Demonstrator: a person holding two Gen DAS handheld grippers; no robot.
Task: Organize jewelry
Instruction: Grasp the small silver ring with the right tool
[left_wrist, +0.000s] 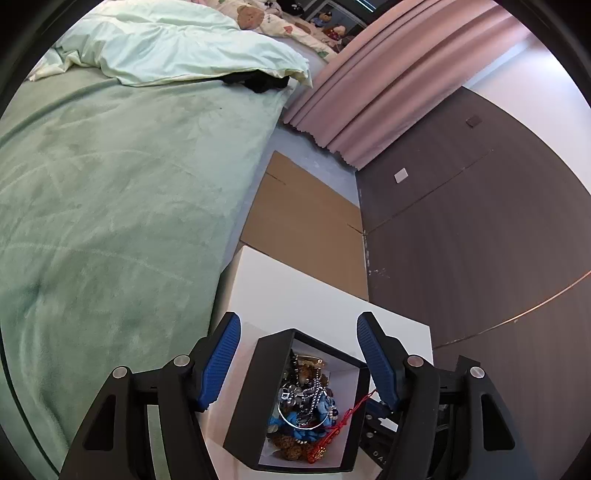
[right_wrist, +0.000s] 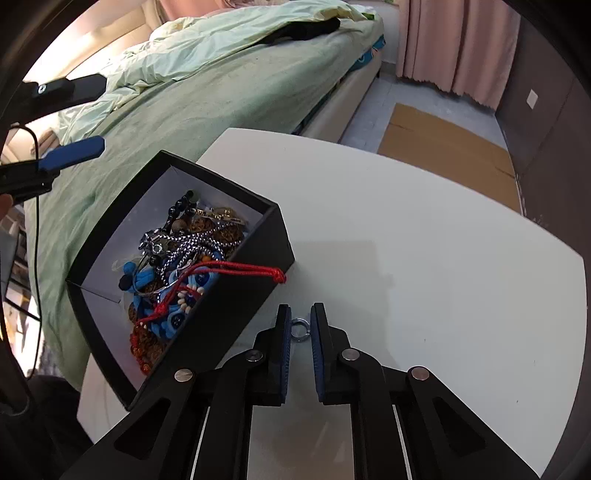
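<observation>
A home bedroom: green-blanketed bed (left_wrist: 110, 192); pink curtains (left_wrist: 388, 85); stuffed toys (left_wrist: 251, 16)

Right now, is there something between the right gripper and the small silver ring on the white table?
Nothing visible. The small silver ring lies on the white table directly between the fingertips of the right gripper, whose jaws have nearly closed around it. The black box stands to the side, not in the way.

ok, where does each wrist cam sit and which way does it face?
Left wrist: on the left gripper, looking down past open jaws at the black cardboard jewelry box on the white table.
Right wrist: on the right gripper, jaws nearly shut around a small silver ring.
Shared: box, table, green bed.
</observation>
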